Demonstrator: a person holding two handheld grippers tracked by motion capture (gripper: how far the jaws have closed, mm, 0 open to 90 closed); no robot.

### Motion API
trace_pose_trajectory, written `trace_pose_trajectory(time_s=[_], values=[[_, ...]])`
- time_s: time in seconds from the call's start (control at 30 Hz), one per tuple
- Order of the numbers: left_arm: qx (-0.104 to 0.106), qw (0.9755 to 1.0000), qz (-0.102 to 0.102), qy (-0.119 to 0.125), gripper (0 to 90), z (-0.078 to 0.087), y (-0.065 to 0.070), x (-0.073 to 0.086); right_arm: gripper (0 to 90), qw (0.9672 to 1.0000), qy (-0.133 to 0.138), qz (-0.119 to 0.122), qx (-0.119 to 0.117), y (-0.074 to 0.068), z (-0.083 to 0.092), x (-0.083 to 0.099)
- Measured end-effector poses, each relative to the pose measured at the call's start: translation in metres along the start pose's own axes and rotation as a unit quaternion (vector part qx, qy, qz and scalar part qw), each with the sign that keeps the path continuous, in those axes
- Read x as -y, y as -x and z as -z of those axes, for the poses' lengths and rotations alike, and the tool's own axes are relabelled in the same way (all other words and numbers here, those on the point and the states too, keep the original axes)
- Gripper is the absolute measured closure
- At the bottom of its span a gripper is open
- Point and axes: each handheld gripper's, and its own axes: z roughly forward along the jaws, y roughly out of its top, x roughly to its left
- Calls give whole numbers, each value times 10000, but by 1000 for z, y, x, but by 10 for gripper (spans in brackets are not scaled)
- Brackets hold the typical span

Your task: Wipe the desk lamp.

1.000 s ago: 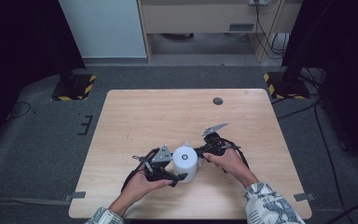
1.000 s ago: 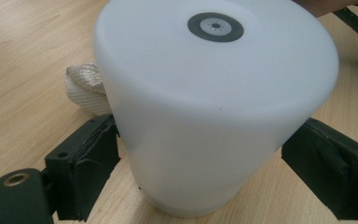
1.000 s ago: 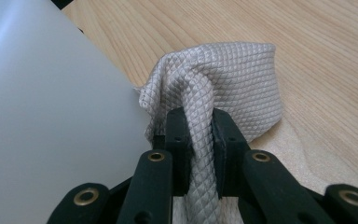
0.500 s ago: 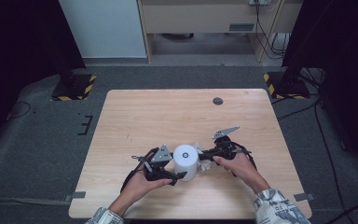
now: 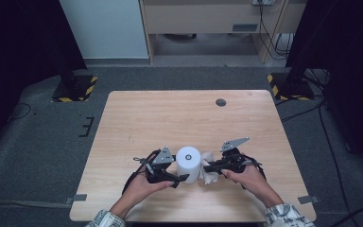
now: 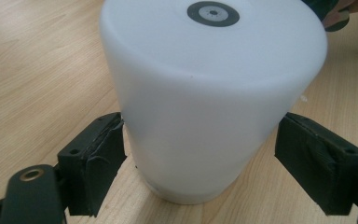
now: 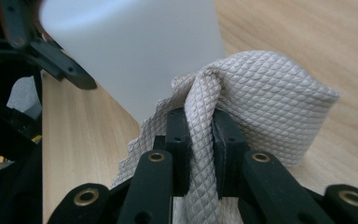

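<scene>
At the lower centre of the high view, we hold the left gripper [image 5: 177, 176] around a white cylinder [image 5: 188, 161] standing upright on the wooden table [image 5: 170, 113], our left hand [image 5: 144, 185] coming in from the bottom edge with the forearm angled up and to the right. In the left gripper view its jaws stand wide on either side of the cylinder's [image 6: 212, 88] lower body; the left pad [image 6: 103, 154] touches the wall, the right pad [image 6: 314, 156] sits just beside it, and the jaws have just been closing a little. To the cylinder's right, our right hand [image 5: 246, 176] points the right gripper [image 5: 207, 167] leftward and level. Its jaws are pressed together, pinching a fold of quilted white cloth [image 7: 261, 100], which bunches just beside the cylinder.
</scene>
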Motion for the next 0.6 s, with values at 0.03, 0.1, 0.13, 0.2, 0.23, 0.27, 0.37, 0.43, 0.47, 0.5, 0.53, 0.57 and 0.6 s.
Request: trace_pose_trajectory(time_s=[0.03,0.1,0.13,0.2,0.23,0.27,0.37,0.43,0.47,0.5,0.53,0.57,0.6], values=[[9,10000,-2,5,162,0,0,0,791,10000,70,22,-2,0,3,-2],[18,10000,-9,12,166,0,0,0,791,9997,233,21,-21,-1,8,-6],[22,10000,-10,17,166,0,0,0,791,9994,333,3,-24,0,11,-8],[27,10000,-13,22,166,0,0,0,791,9990,437,11,-44,0,15,-12],[28,10000,-11,27,166,0,0,0,791,9988,498,6,-38,0,16,-14],[30,10000,-13,19,166,-1,0,0,791,9985,554,6,-36,0,17,-16],[36,10000,-18,10,167,-1,0,1,791,9981,606,-23,-46,2,16,-18],[39,10000,-21,8,169,0,0,1,791,9986,529,-35,-45,4,11,-17],[45,10000,-27,7,169,0,0,1,791,9988,478,-25,-34,4,9,-16],[49,10000,-28,10,169,0,0,1,791,9993,374,-34,-13,5,5,-13],[51,10000,-27,13,169,0,0,1,791,9995,325,-50,-2,6,3,-11],[53,10000,-30,10,169,0,0,1,791,9996,288,-71,-2,7,2,-10],[56,10000,-31,11,169,0,0,1,791,9997,228,-68,21,8,-1,-9]])
